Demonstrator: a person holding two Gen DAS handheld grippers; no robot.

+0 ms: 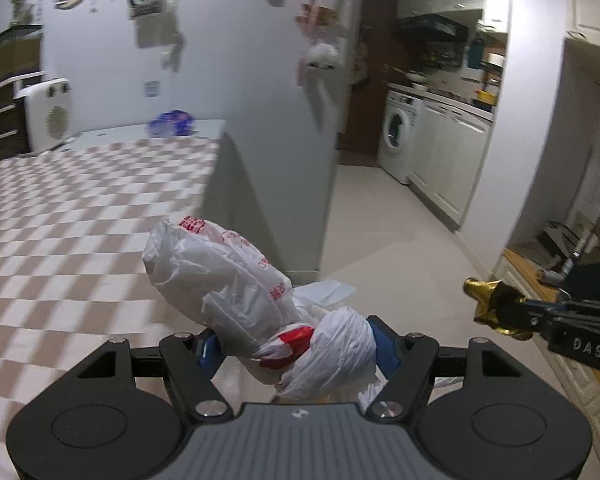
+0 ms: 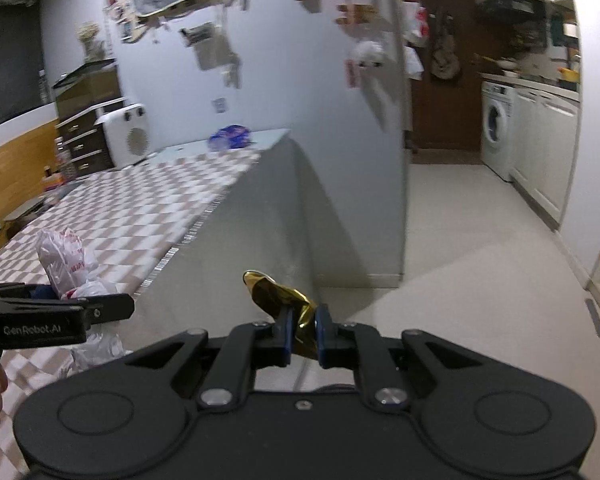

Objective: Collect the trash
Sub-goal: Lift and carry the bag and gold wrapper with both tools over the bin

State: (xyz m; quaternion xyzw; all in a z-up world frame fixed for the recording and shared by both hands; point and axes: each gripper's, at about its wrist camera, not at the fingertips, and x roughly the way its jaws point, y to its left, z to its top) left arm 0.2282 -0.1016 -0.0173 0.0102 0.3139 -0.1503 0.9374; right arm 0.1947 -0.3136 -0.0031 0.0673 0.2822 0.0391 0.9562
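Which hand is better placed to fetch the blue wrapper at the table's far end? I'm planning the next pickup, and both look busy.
Neither is free. The left gripper grips a white plastic bag, the right gripper a gold wrapper. Left sits over the table, so slightly better.

White plastic bag (image 1: 236, 280) with red print, gold foil wrapper (image 2: 284, 300), pink-and-white checked tablecloth (image 1: 80, 208).

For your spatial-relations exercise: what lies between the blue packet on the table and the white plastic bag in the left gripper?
Only bare checkered tablecloth lies between the blue packet and the white plastic bag, in the left wrist view.
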